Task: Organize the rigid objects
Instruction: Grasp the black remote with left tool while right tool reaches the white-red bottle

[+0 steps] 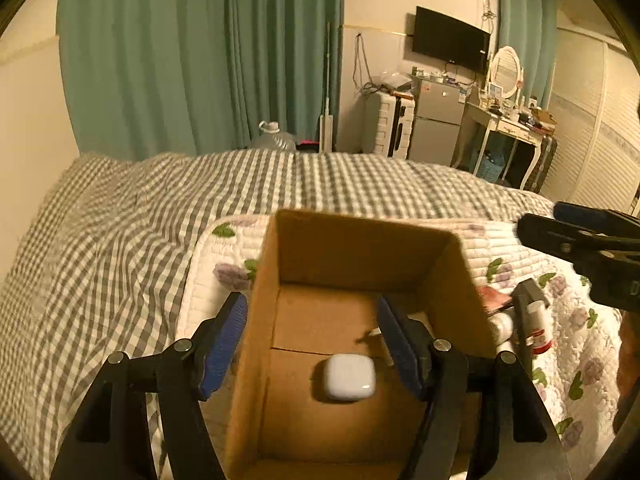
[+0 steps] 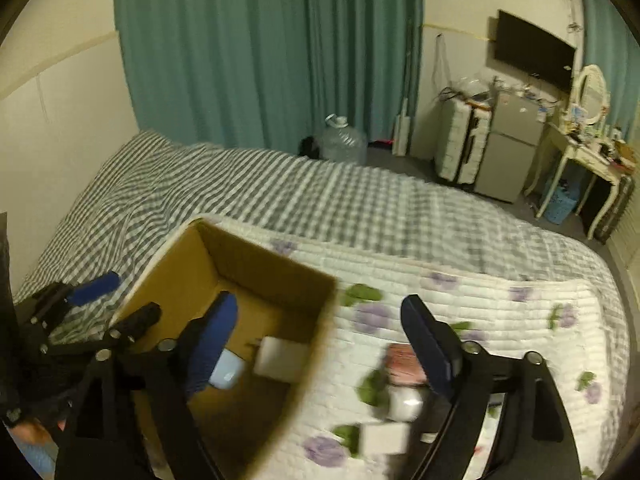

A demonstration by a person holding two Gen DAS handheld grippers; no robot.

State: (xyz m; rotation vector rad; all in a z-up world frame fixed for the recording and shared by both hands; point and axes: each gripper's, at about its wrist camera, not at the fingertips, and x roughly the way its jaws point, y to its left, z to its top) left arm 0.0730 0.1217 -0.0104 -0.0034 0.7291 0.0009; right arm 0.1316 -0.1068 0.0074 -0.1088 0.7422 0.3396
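Note:
An open cardboard box (image 1: 304, 248) stands on a floral quilt on the bed; it also shows in the right wrist view (image 2: 280, 276). A white earbud case (image 1: 349, 376) lies on its floor, also seen from the right (image 2: 227, 369), next to a white flat block (image 2: 280, 358). My left gripper (image 1: 312, 344) is open and empty, straddling the box's left wall. My right gripper (image 2: 320, 344) is open and empty over the box's right wall. Right of the box lie a red packet (image 2: 404, 364), a white bottle (image 1: 540, 328) and white blocks (image 2: 384, 438).
The floral quilt (image 2: 460, 304) lies over a grey checked bedspread (image 1: 120, 240). Green curtains, a water jug (image 2: 344, 144), a suitcase, a small fridge and a dressing table (image 1: 508, 128) stand beyond the bed.

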